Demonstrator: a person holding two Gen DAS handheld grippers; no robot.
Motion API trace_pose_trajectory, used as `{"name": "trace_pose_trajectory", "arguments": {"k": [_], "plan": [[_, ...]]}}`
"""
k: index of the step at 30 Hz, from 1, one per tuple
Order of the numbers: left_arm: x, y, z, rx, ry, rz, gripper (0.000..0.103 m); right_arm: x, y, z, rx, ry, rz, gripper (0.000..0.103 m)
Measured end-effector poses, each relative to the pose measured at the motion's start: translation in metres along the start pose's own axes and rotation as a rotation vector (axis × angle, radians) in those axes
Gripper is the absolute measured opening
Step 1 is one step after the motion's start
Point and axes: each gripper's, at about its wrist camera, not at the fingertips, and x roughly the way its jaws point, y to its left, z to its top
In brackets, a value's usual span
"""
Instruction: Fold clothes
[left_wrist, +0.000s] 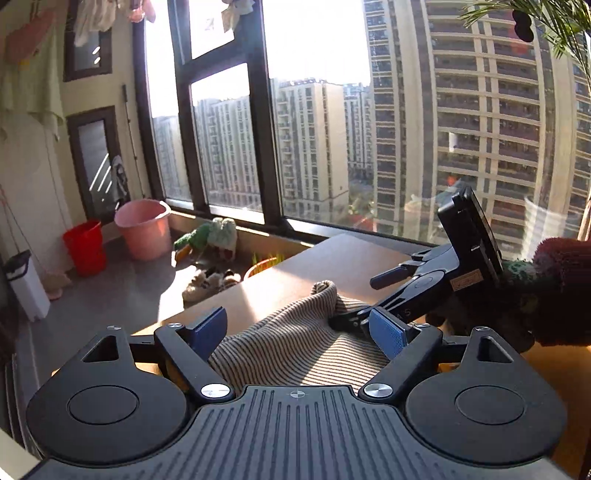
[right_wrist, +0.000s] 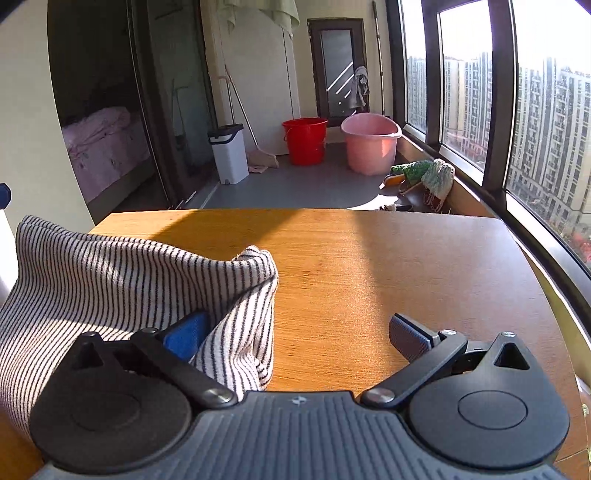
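Observation:
A cream garment with thin dark stripes lies bunched on the wooden table. My left gripper is open, with the fabric rising between its blue pads, which stand clear of the cloth. In the right wrist view the same garment is heaped at the left, and one fold hangs over the left pad. My right gripper is open wide over bare table. The left wrist view also shows the right gripper at the cloth's far edge, held by a hand in a dark red sleeve.
Large windows run along the table's far side. On the floor beyond stand a pink tub, a red bucket and a white bin. Green plush toys lie by the sill, and fluffy slippers near the table.

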Motion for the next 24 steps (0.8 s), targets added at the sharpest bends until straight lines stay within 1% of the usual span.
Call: {"name": "trace_pose_trajectory", "arguments": {"k": [1, 2, 4, 5, 6, 7, 8, 10, 11, 12, 14, 16, 17, 19, 21, 24], "plan": [[0.016, -0.003, -0.002, 0.025, 0.037, 0.000, 0.077, -0.005, -0.001, 0.000, 0.015, -0.005, 0.004, 0.103], [0.033, 0.000, -0.007, 0.027, 0.078, 0.015, 0.073, -0.010, -0.002, 0.000, 0.030, -0.010, 0.008, 0.103], [0.060, 0.014, -0.017, -0.002, 0.132, 0.053, 0.073, -0.020, -0.004, 0.000, 0.061, -0.020, 0.016, 0.103], [0.071, 0.023, -0.022, -0.024, 0.152, 0.069, 0.078, -0.030, -0.006, -0.001, 0.079, -0.026, 0.032, 0.103], [0.077, 0.032, -0.026, -0.060, 0.154, 0.066, 0.081, -0.039, -0.007, -0.003, 0.094, -0.028, 0.053, 0.103], [0.079, 0.040, -0.029, -0.107, 0.152, 0.065, 0.086, -0.050, -0.008, -0.007, 0.117, -0.025, 0.095, 0.103], [0.081, 0.048, -0.032, -0.152, 0.150, 0.064, 0.088, -0.062, -0.009, -0.012, 0.141, -0.021, 0.142, 0.102], [0.079, 0.058, -0.038, -0.210, 0.150, 0.067, 0.090, -0.077, -0.009, -0.023, 0.180, 0.002, 0.254, 0.090], [0.078, 0.061, -0.041, -0.234, 0.152, 0.065, 0.090, -0.079, -0.009, -0.029, 0.215, 0.026, 0.303, 0.076], [0.077, 0.066, -0.044, -0.269, 0.159, 0.055, 0.092, -0.080, -0.008, -0.035, 0.255, 0.054, 0.352, 0.068], [0.076, 0.079, -0.049, -0.367, 0.177, 0.018, 0.093, -0.070, -0.006, -0.045, 0.330, 0.111, 0.397, 0.065], [0.074, 0.089, -0.056, -0.465, 0.196, -0.015, 0.094, -0.057, -0.001, -0.050, 0.341, 0.134, 0.373, 0.064], [0.072, 0.092, -0.059, -0.487, 0.199, -0.021, 0.094, -0.050, 0.002, -0.053, 0.344, 0.144, 0.357, 0.064], [0.064, 0.096, -0.063, -0.511, 0.211, -0.002, 0.094, -0.039, 0.001, -0.051, 0.358, 0.142, 0.357, 0.064], [0.055, 0.098, -0.067, -0.531, 0.226, 0.009, 0.094, -0.028, -0.001, -0.039, 0.327, 0.123, 0.334, 0.065], [0.036, 0.091, -0.073, -0.558, 0.242, -0.032, 0.093, -0.016, 0.001, -0.017, 0.246, 0.076, 0.248, 0.065]]}}
